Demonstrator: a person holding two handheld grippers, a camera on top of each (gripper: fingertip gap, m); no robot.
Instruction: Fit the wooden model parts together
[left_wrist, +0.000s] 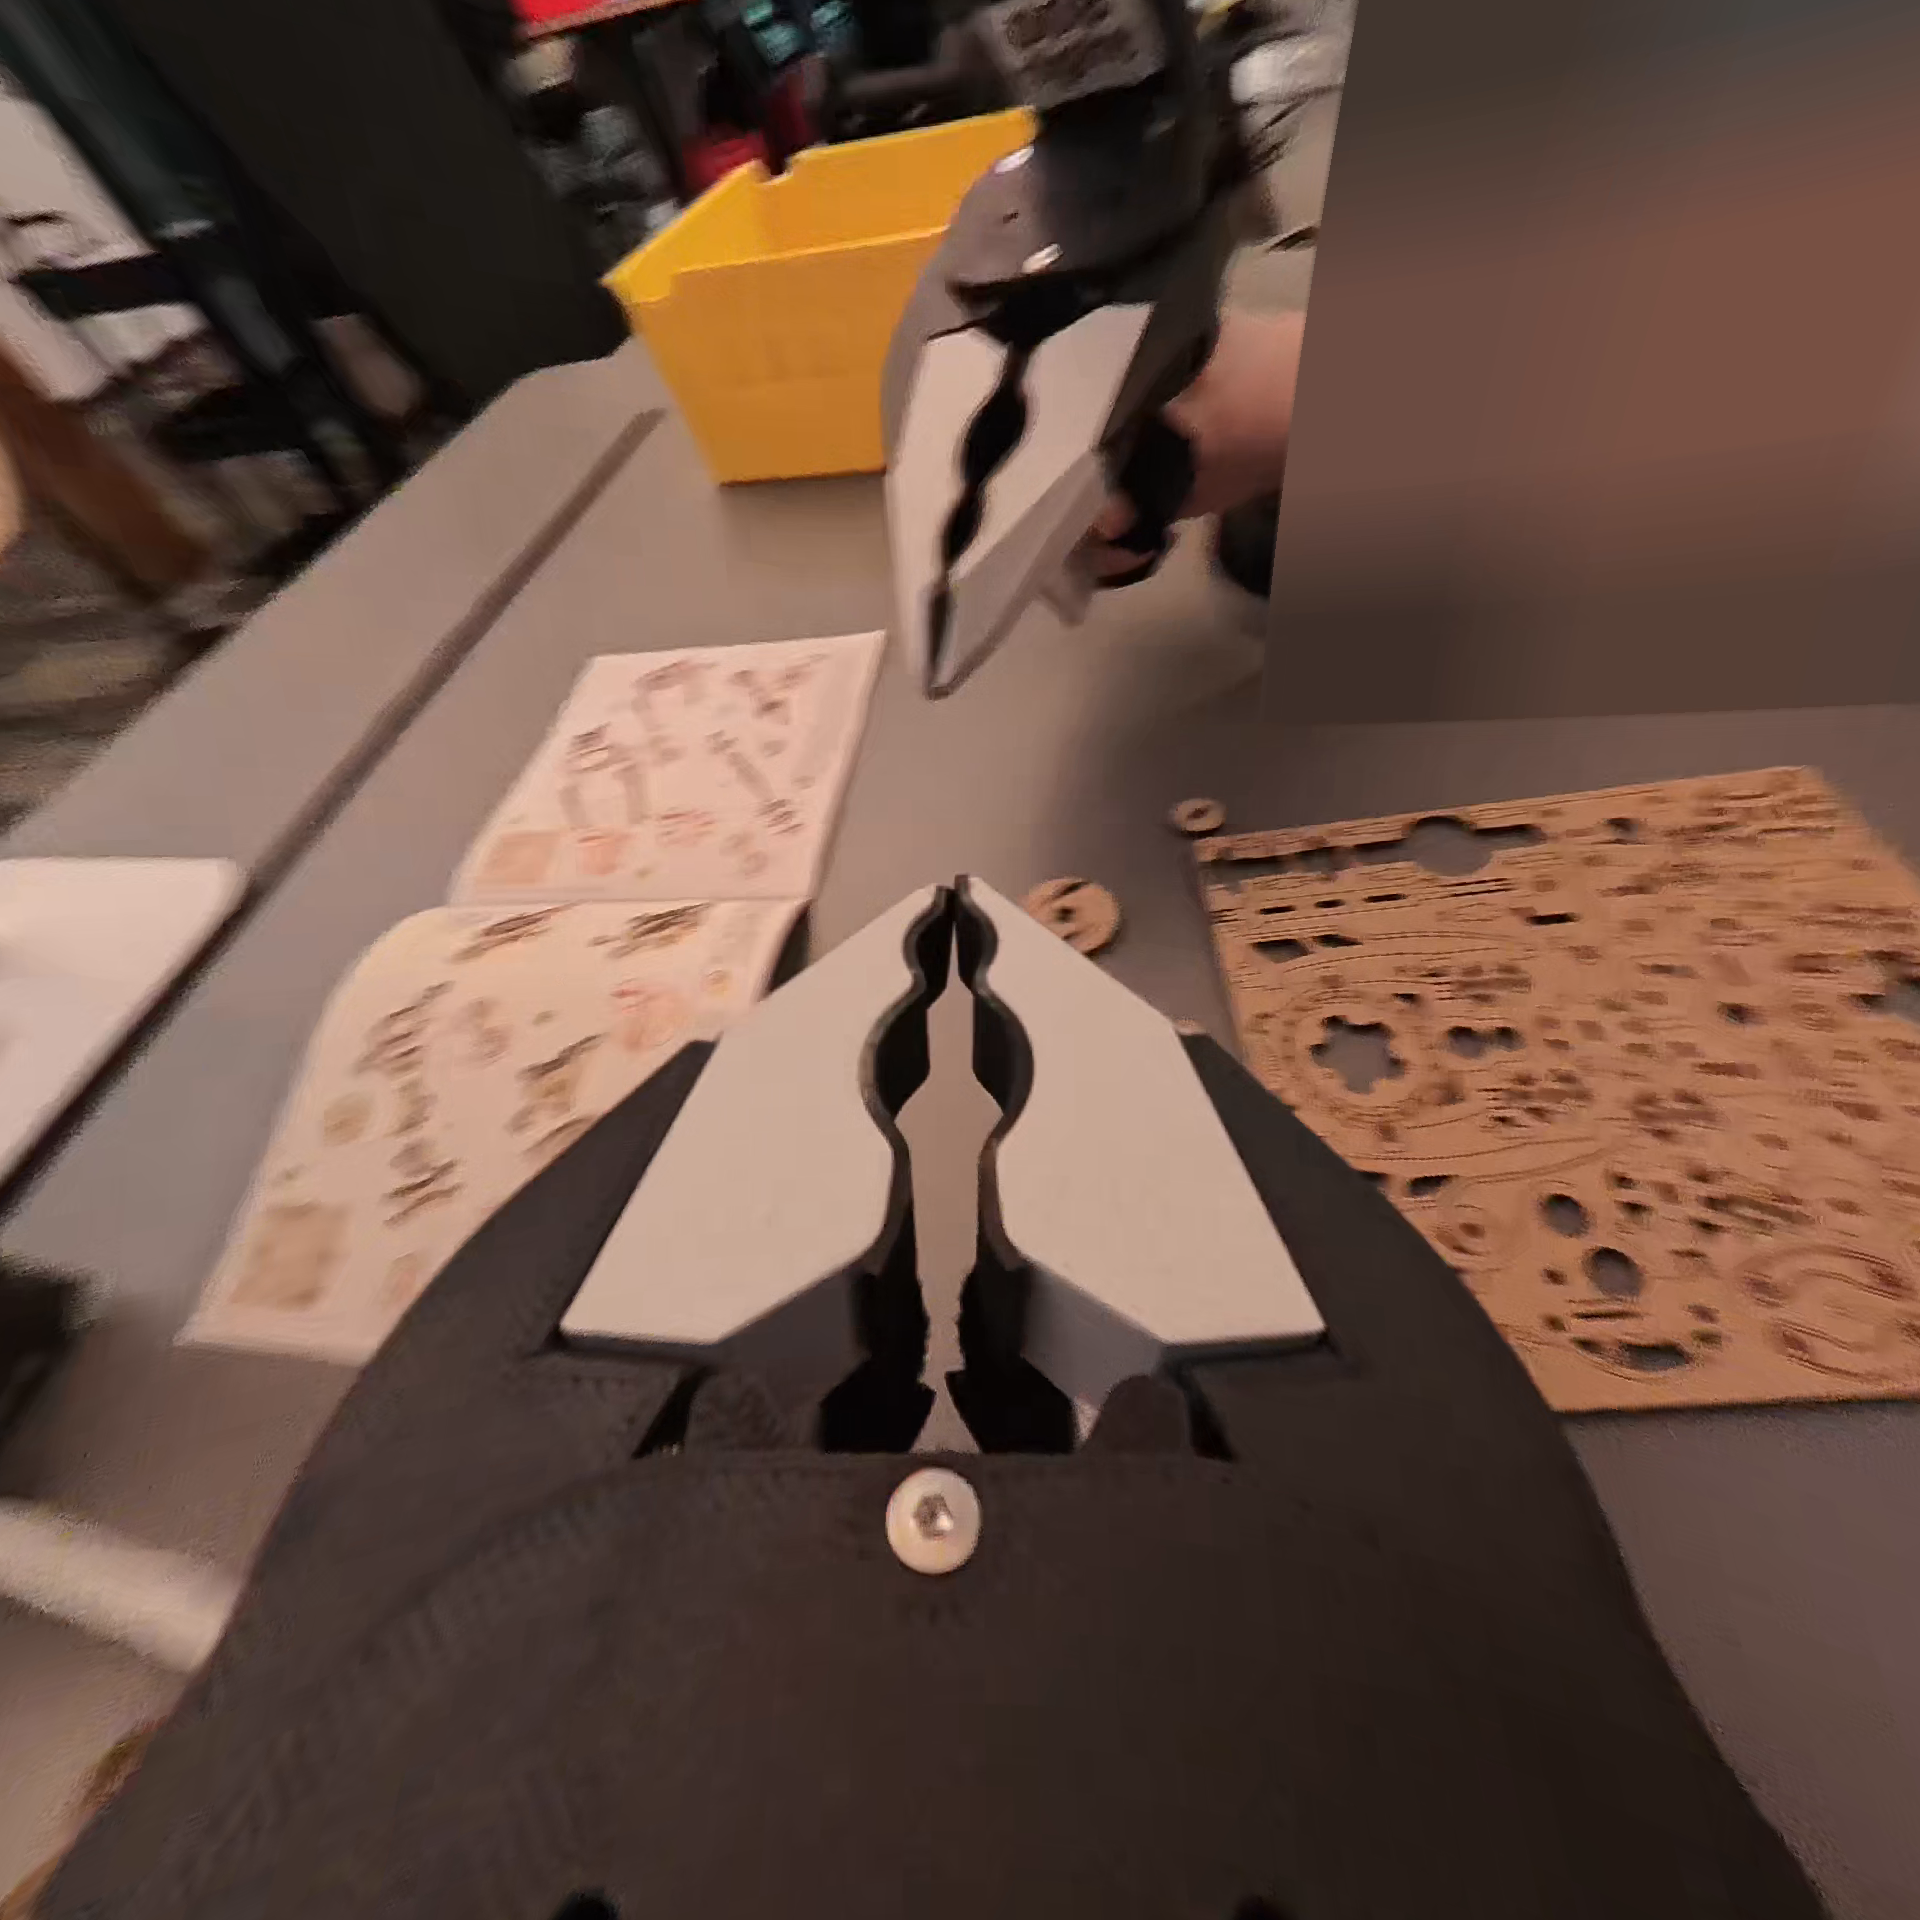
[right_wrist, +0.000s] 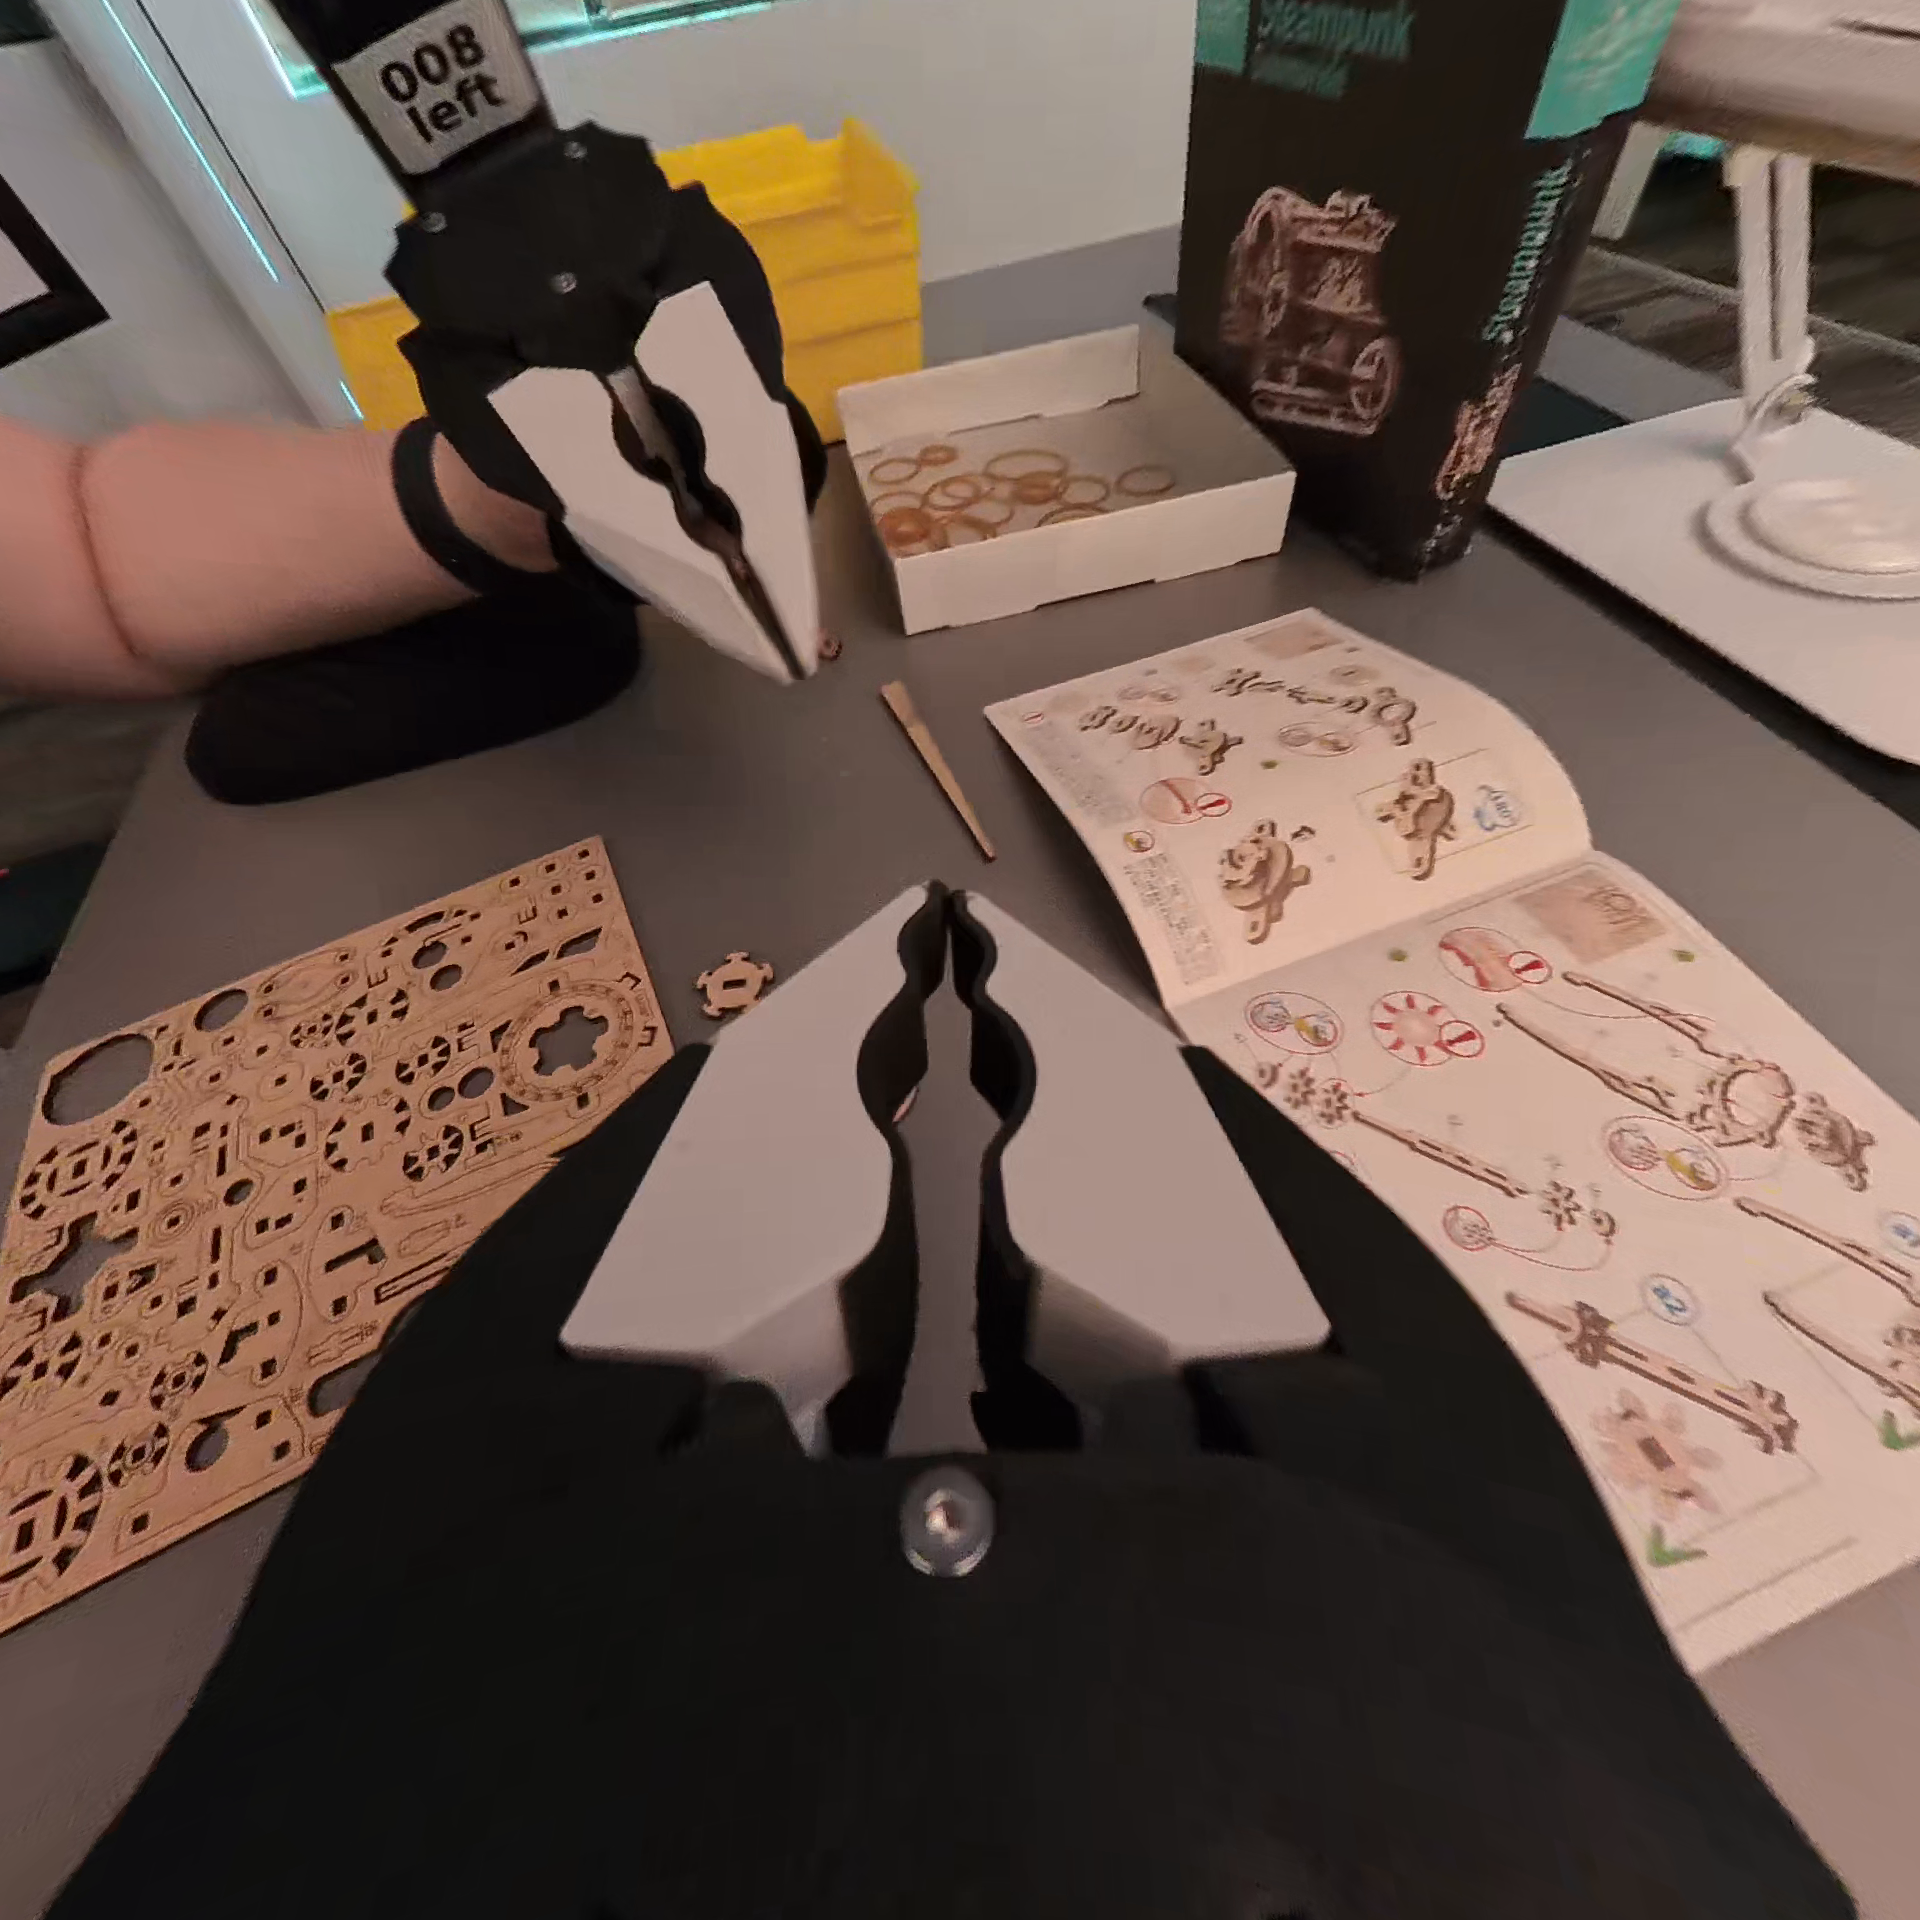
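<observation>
A laser-cut wooden parts sheet (left_wrist: 1558, 1060) lies flat on the grey table, also in the right wrist view (right_wrist: 291, 1195). A small loose wooden gear (right_wrist: 736, 985) lies beside it, just left of my right gripper (right_wrist: 948, 896), which is shut with nothing between its tips. The gear also shows in the left wrist view (left_wrist: 1075, 914), right of my left gripper (left_wrist: 954, 894), which is shut and empty. A thin wooden stick (right_wrist: 935, 769) lies between the two grippers. A tiny wooden ring (right_wrist: 828, 646) lies by the left gripper's tip (right_wrist: 790, 665). The right gripper (left_wrist: 935, 665) hangs above the table.
An open instruction booklet (right_wrist: 1455, 1039) lies on the table, also in the left wrist view (left_wrist: 623, 935). A white tray (right_wrist: 1226, 540) holds rubber bands. A tall dark product box (right_wrist: 1382, 281) stands behind it. Yellow bins (right_wrist: 821, 270) stand at the back. A person's forearm (right_wrist: 208, 540) rests at left. About 7 cm separates my left fingertips from my right. From the left gripper's tips to the thin wooden stick (right_wrist: 935, 769) is close to 11 cm.
</observation>
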